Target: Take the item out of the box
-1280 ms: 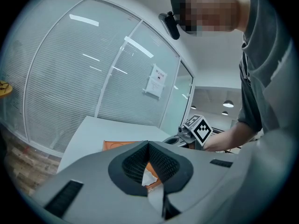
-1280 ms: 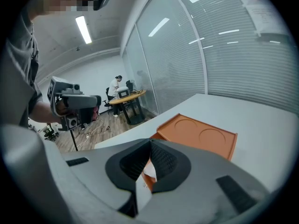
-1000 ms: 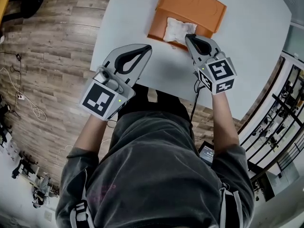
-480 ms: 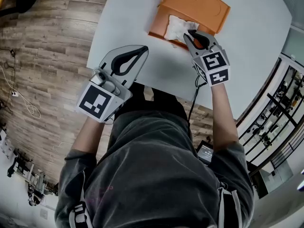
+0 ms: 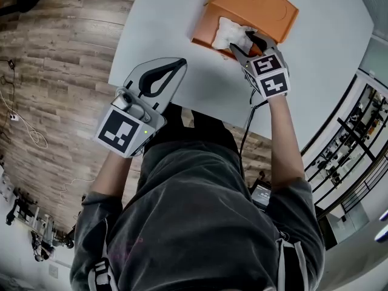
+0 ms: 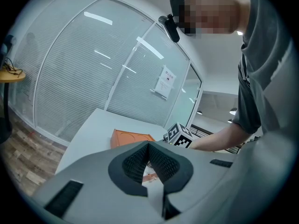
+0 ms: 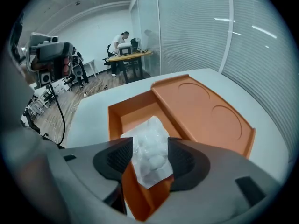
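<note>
Bag (image 7: 150, 146) sits in the orange box (image 7: 117, 118), not out yet. Our right claw (image 5: 245, 41) is opening around it; our left claw (image 6: 148, 146) is shut.

a person in a creased dark grey short-sleeved t-shirt (image 5: 200, 223) with a faint pink print (image 5: 130, 244), dark trousers (image 5: 188, 132) and white-edged black straps (image 5: 100, 271) at the shoulders; a black head camera (image 6: 172, 26) is worn, a thin black cable (image 5: 245, 135) trailing.

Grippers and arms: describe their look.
The left gripper and right gripper are grey shells with black ribbed pads and a cube of black-and-white square markers. A black cable trails from the right one, whose jaws are opening around a white bag. The person wears a grey short-sleeved T-shirt.
</note>
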Demonstrator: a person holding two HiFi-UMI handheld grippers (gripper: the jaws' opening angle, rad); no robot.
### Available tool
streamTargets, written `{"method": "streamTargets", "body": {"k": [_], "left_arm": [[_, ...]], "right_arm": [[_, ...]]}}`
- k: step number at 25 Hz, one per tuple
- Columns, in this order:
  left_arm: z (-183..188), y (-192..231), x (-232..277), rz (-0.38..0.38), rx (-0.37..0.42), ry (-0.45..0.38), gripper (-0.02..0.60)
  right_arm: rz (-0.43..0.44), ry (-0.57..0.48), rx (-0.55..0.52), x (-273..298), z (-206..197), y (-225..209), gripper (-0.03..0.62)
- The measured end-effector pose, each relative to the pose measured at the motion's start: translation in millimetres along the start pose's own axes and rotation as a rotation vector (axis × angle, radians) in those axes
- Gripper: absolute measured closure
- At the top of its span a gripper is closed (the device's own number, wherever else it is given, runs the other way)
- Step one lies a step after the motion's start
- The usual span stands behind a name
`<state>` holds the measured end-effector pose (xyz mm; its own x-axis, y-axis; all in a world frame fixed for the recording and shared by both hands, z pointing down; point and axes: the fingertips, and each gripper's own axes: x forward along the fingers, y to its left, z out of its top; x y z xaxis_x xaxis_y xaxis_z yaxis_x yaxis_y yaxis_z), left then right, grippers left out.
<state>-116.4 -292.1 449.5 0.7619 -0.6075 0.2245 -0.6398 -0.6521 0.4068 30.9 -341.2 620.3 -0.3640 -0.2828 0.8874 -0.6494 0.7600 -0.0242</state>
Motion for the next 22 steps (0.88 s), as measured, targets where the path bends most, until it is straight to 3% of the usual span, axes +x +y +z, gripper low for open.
{"method": "streamTargets", "body": {"k": [14, 22], "left_arm": [[-9, 7, -4, 0.013, -0.028, 0.01, 0.575], [-14, 15, -5, 0.016, -0.03, 0.014, 0.575]], "right_arm": [[0.002, 0.124, 0.033, 20, -15, -3, 0.26], [-0.014, 0.177, 0.051, 35, -22, -6, 0.26]]}}
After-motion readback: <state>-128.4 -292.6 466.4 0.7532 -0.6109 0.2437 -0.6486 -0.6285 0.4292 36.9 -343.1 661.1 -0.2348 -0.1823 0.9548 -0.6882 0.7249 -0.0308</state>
